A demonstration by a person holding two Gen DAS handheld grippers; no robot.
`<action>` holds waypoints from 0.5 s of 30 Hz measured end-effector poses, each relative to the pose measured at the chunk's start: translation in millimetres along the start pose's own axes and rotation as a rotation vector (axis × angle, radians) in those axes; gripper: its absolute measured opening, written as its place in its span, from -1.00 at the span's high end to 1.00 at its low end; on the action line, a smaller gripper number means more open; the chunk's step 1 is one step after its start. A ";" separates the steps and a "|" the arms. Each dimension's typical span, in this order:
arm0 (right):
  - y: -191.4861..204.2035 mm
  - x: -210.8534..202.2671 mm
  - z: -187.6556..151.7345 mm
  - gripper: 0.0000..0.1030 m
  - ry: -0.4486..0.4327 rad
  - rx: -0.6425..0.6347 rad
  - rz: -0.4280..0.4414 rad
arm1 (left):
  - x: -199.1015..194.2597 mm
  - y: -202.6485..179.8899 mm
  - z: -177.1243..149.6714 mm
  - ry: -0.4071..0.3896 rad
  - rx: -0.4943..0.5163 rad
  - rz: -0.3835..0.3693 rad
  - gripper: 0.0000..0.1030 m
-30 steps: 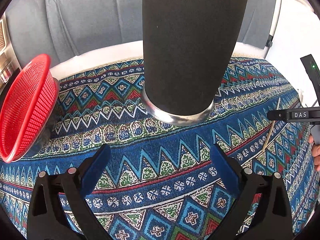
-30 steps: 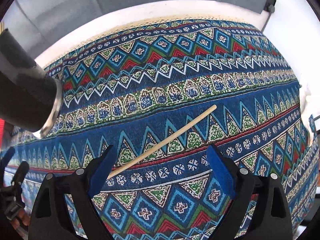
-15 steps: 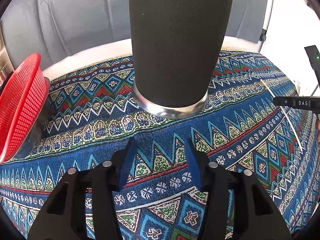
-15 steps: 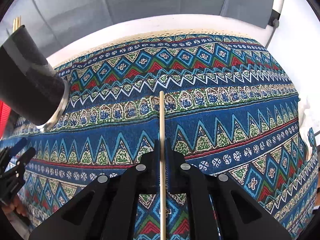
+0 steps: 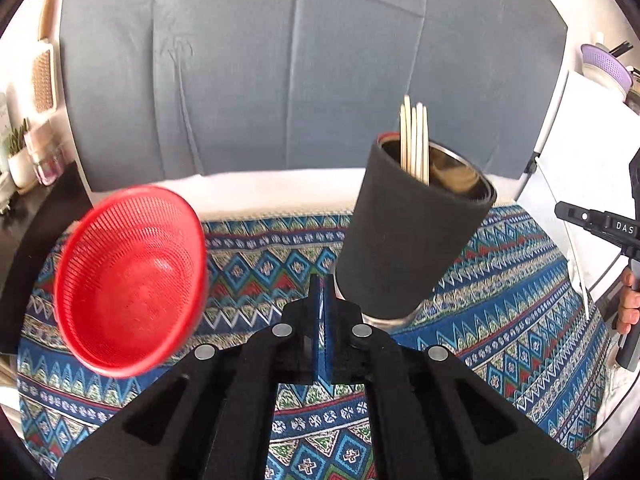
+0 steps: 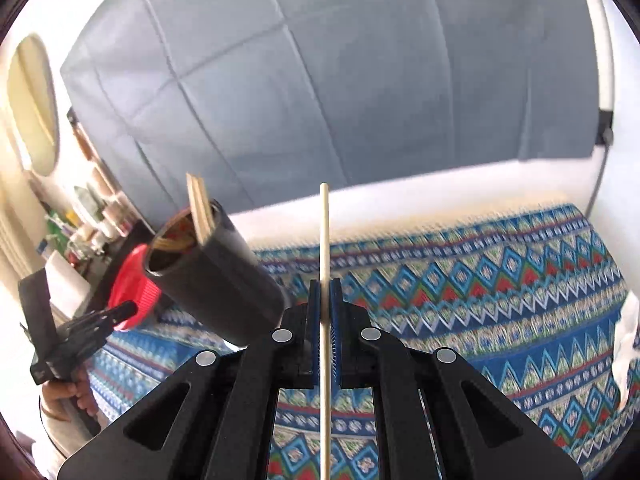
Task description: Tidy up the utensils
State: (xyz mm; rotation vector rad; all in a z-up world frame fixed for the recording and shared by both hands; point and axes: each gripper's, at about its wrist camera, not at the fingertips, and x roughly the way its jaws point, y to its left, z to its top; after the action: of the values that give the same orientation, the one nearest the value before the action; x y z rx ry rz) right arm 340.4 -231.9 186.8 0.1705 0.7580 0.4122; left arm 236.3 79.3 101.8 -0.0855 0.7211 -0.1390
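My right gripper (image 6: 325, 282) is shut on a single pale wooden chopstick (image 6: 324, 224), which sticks out upward past the fingertips and runs back between the fingers, clear of the cloth. The black cylindrical holder (image 6: 216, 280) stands to its left with several chopsticks (image 6: 200, 216) inside. In the left wrist view the same holder (image 5: 412, 232) with its chopsticks (image 5: 414, 140) is just beyond and right of my left gripper (image 5: 323, 280). That gripper is shut with nothing between its blue pads. It also shows at the left edge of the right wrist view, the left gripper (image 6: 80, 332) held by a hand.
A red mesh basket (image 5: 128, 280) sits on the left of the patterned tablecloth (image 5: 500, 320), tilted toward me. A grey backdrop (image 5: 280, 80) hangs behind the table. Shelves with small bottles and plants stand at the far left. The right gripper's body (image 5: 600, 224) shows at the right edge.
The right gripper shut on the chopstick that lay on the cloth and lifted it. The left gripper shut on nothing. Both rose, so the holder's open top now shows.
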 end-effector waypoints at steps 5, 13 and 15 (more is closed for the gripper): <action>45.6 -6.0 45.6 0.91 -0.159 -0.091 0.123 | -23.6 -4.1 40.9 -0.071 0.019 0.048 0.96; 95.7 33.4 87.6 0.91 -0.306 -0.170 0.265 | -20.5 -29.2 85.1 -0.135 0.057 0.008 0.96; 98.5 47.8 90.3 0.91 -0.327 -0.162 0.306 | -11.4 -34.0 91.4 -0.130 0.061 -0.002 0.96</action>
State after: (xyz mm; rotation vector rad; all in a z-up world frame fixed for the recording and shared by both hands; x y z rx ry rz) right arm 404.8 -122.6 250.5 0.1963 0.3738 0.7148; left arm 285.1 50.3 181.9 -0.0364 0.5870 -0.1563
